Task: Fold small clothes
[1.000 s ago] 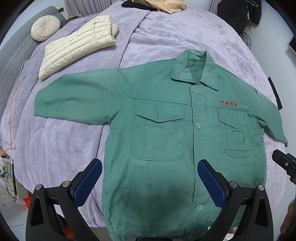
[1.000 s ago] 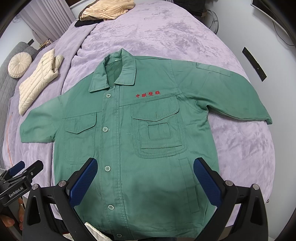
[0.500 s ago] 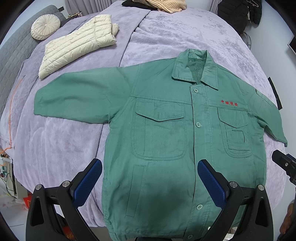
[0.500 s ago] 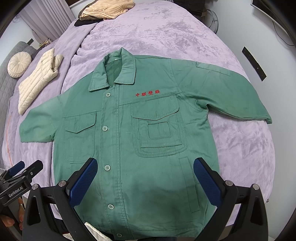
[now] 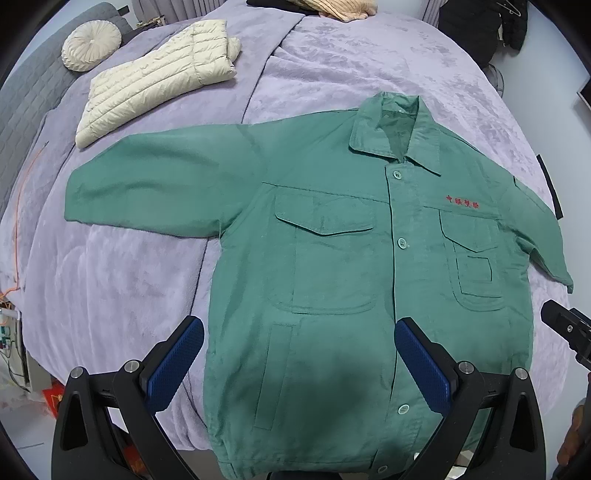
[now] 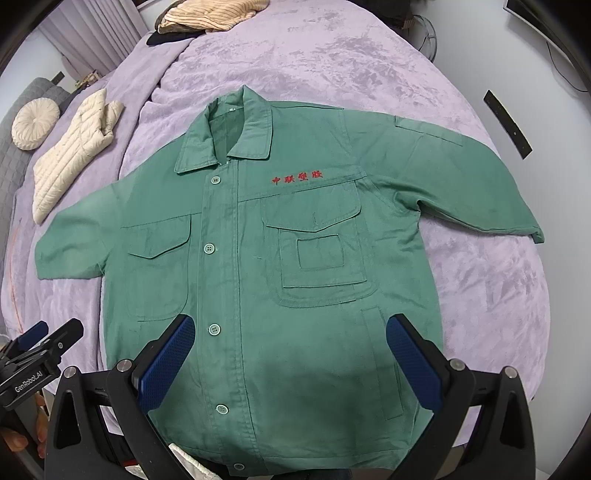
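Left wrist view: left gripper [image 5: 299, 354] spread wide, holding nothing, above the buttoned green cotton work jacket [image 5: 343, 258]; right gripper [image 6: 290, 352] equally wide, empty.

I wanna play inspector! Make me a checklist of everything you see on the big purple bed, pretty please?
Surface: purple blanket covering the bed.
Job's things: green jacket lying flat, buttoned, sleeves spread.
Clutter: cream puffer jacket, round cushion, tan sweater.
Grippers: left gripper and right gripper open, holding nothing, above the hem.
Cables: orange cable at the bed's left edge.
Surroundings: dark clothes hanging; grey headboard.
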`<state>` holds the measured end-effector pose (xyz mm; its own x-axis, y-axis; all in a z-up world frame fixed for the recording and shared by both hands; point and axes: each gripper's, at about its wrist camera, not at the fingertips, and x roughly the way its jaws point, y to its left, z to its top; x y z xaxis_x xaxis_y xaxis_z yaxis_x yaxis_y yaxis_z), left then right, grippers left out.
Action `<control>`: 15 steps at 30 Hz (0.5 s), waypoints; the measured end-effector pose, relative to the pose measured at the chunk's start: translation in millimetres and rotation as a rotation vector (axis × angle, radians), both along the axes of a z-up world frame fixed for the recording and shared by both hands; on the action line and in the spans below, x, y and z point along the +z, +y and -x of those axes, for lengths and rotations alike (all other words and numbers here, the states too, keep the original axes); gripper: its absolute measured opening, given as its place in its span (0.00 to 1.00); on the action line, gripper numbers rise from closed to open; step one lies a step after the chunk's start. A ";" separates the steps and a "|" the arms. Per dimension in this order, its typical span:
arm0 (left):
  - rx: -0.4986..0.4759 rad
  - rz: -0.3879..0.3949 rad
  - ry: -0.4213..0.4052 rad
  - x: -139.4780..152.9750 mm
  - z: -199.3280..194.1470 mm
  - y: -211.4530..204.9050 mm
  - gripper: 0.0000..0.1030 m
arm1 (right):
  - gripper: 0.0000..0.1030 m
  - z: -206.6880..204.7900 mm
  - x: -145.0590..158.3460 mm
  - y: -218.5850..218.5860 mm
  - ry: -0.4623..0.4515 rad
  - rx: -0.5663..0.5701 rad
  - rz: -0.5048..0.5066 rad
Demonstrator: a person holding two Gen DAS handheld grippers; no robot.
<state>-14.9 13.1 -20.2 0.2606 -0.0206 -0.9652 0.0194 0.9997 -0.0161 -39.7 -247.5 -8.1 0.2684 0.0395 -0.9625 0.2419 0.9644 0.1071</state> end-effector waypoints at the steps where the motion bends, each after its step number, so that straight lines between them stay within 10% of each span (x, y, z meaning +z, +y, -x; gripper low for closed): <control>1: 0.001 0.001 0.003 -0.3 -1.5 1.2 1.00 | 1.00 -0.6 -0.3 1.0 0.001 0.002 0.001; 15: 0.019 0.047 0.025 -11.5 -6.4 17.3 1.00 | 1.00 -10.0 -3.8 20.2 0.012 0.045 0.007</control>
<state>-8.4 30.4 -31.7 0.2374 -0.0610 -0.9695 -0.0005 0.9980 -0.0629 -29.7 -227.2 -11.8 0.2547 0.0444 -0.9660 0.1992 0.9751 0.0974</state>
